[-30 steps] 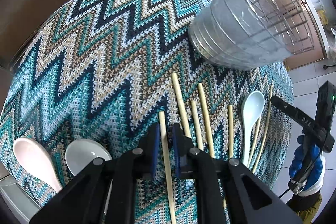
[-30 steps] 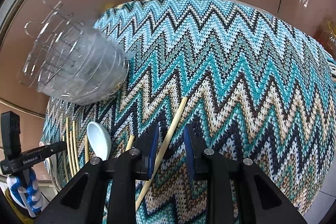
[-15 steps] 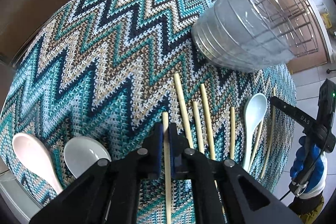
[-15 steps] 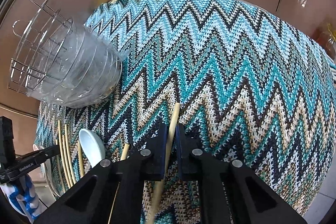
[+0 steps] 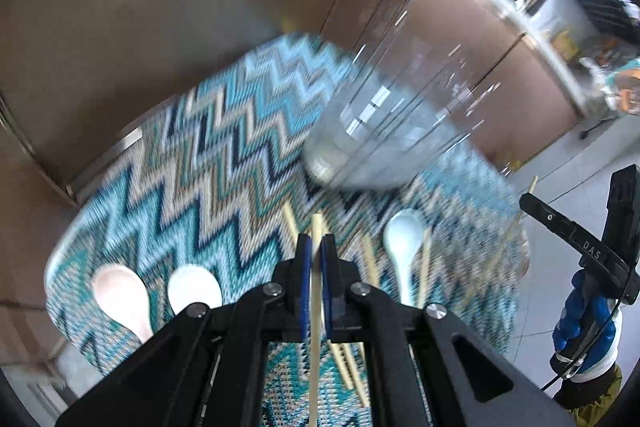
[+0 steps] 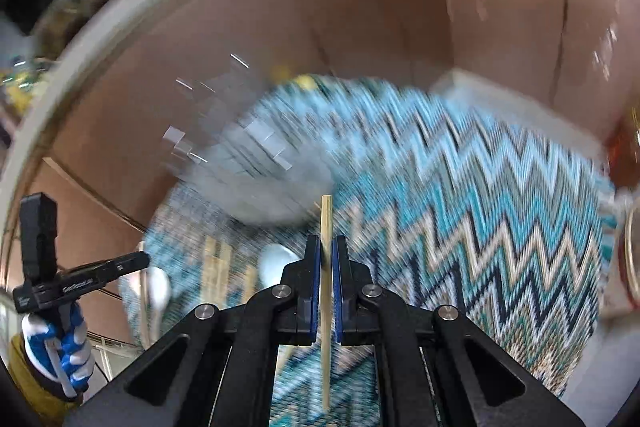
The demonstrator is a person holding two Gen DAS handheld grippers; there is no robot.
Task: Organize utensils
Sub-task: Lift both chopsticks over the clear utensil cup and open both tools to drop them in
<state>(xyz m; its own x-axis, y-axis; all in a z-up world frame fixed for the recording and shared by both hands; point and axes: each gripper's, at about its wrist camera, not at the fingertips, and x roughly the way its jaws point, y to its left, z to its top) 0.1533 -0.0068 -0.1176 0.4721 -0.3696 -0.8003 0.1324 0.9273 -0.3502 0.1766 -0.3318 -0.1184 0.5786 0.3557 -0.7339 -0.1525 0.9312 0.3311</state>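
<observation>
My left gripper (image 5: 316,247) is shut on a pale wooden chopstick (image 5: 317,227), lifted above the zigzag cloth (image 5: 192,167). My right gripper (image 6: 327,251) is shut on another chopstick (image 6: 326,219), also raised off the cloth. Several more chopsticks (image 5: 370,263) lie on the cloth below. A light blue spoon (image 5: 404,231) lies to the right of them, and a pink spoon (image 5: 120,291) and a white spoon (image 5: 194,285) lie at the left. A clear plastic holder in a wire rack (image 5: 384,135) stands beyond the chopsticks, blurred.
Brown cabinet fronts (image 5: 200,7) rise behind the cloth-covered table. In the left wrist view the other gripper (image 5: 580,247) shows at the right edge, held by a blue-and-white gloved hand (image 5: 588,327). A white countertop (image 6: 120,7) runs above the cabinets.
Both grippers closed on a chopstick each and then rose off the cloth, tilting up so the cabinets now fill the upper half of both views.
</observation>
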